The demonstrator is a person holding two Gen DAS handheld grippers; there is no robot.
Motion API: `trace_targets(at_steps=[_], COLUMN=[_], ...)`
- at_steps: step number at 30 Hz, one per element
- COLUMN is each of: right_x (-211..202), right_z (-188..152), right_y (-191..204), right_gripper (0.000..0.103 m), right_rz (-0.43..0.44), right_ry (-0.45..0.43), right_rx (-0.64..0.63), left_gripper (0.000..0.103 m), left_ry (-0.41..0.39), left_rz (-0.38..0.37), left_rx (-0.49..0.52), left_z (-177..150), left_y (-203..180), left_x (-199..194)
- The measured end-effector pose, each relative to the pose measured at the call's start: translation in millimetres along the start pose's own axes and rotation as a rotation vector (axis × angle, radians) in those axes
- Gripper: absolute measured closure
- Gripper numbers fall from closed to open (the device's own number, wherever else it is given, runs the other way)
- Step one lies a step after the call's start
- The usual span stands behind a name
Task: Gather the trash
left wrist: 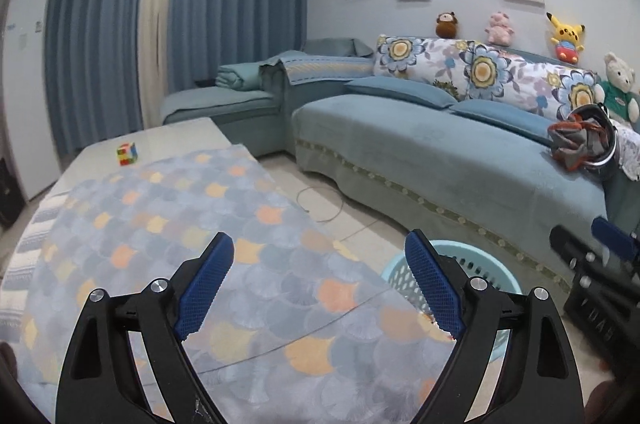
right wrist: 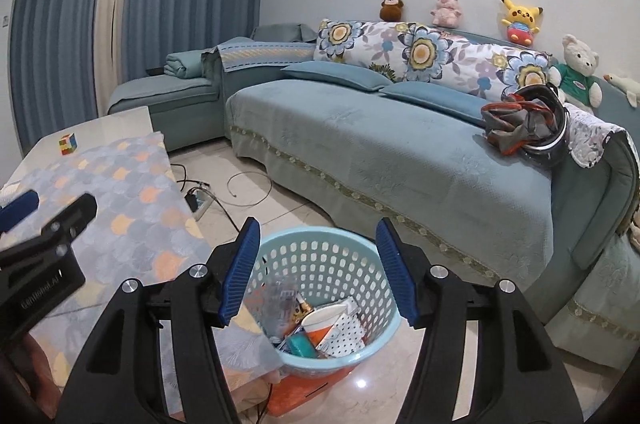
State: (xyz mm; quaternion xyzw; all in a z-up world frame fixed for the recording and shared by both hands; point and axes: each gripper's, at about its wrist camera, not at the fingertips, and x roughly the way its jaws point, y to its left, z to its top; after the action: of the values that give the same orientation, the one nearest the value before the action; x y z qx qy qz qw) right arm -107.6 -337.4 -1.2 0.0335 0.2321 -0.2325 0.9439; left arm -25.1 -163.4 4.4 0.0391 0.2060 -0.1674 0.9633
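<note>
Hovering above the low table, the left gripper (left wrist: 319, 278) is holding its black arms spread wide, the blue ribbed pads gaping with nothing between them. Beneath it, a soft fleecy cloth printed with grey and orange fan-shaped scales (left wrist: 168, 224) is draping over the glossy white tabletop (left wrist: 176, 136), where a small multicoloured puzzle cube (left wrist: 127, 154) is sitting near the far end. The right gripper (right wrist: 316, 266) is hanging over the floor beside the table, its jaws parted about halfway and gripping nothing. Directly below it, the round pale-blue plastic basket with perforated walls (right wrist: 332, 260) is standing on shiny cream floor tiles (right wrist: 440, 376), holding the trash: a paper cup with an orange band (right wrist: 320, 324), a crinkled clear plastic wrapper (right wrist: 280, 300) and a dotted carton (right wrist: 346, 336). Behind, a plush teal sofa (right wrist: 380, 152) is carrying floral cushions (right wrist: 420, 54).
</note>
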Motion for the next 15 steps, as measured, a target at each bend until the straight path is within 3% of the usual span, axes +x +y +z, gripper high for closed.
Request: trace_targets(at_steps=[15], right_x=[9.2], right_z=[-9.5], right_y=[16.2], right_gripper=[0.046], right_rz=[0.052], right_ry=[0.049], right_rx=[0.038], left_gripper=[0.012], left_ry=[-0.008], left_rz=[0.061], left_rx=[-0.005], left_z=[-5.1], left_y=[20.1], left_x=[-8.2])
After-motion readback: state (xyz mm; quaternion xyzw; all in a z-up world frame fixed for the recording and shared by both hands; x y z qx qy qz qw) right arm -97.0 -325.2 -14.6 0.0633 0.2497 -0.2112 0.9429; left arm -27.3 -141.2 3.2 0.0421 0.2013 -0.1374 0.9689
